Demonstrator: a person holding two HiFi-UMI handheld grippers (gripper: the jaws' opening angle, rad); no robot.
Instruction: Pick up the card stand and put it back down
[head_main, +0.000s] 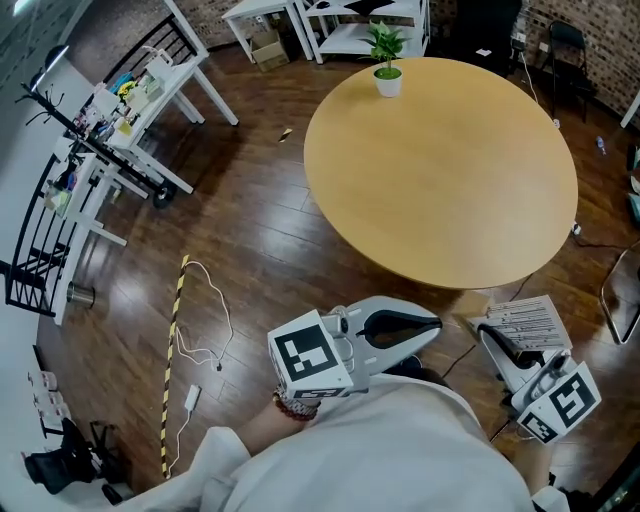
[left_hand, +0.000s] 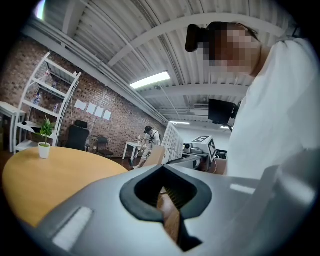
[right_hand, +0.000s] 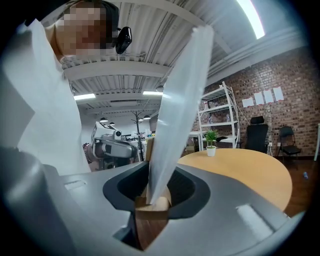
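Note:
The card stand is a white printed card (head_main: 527, 322) set in a small wooden base. My right gripper (head_main: 503, 350) is shut on it, low at the right, off the near edge of the round wooden table (head_main: 440, 170). In the right gripper view the card (right_hand: 180, 100) rises steeply from the wooden base (right_hand: 152, 206), which is pinched between the jaws of the right gripper (right_hand: 152, 200). My left gripper (head_main: 435, 328) hovers near the table's front edge, shut with nothing in it. In its own view the left gripper (left_hand: 167, 200) shows its jaws closed together.
A small potted plant (head_main: 386, 60) stands at the table's far edge. White shelving racks (head_main: 120, 110) line the left side. A white cable (head_main: 200, 330) and yellow-black tape (head_main: 172, 350) lie on the dark wood floor. White tables (head_main: 330, 25) stand behind.

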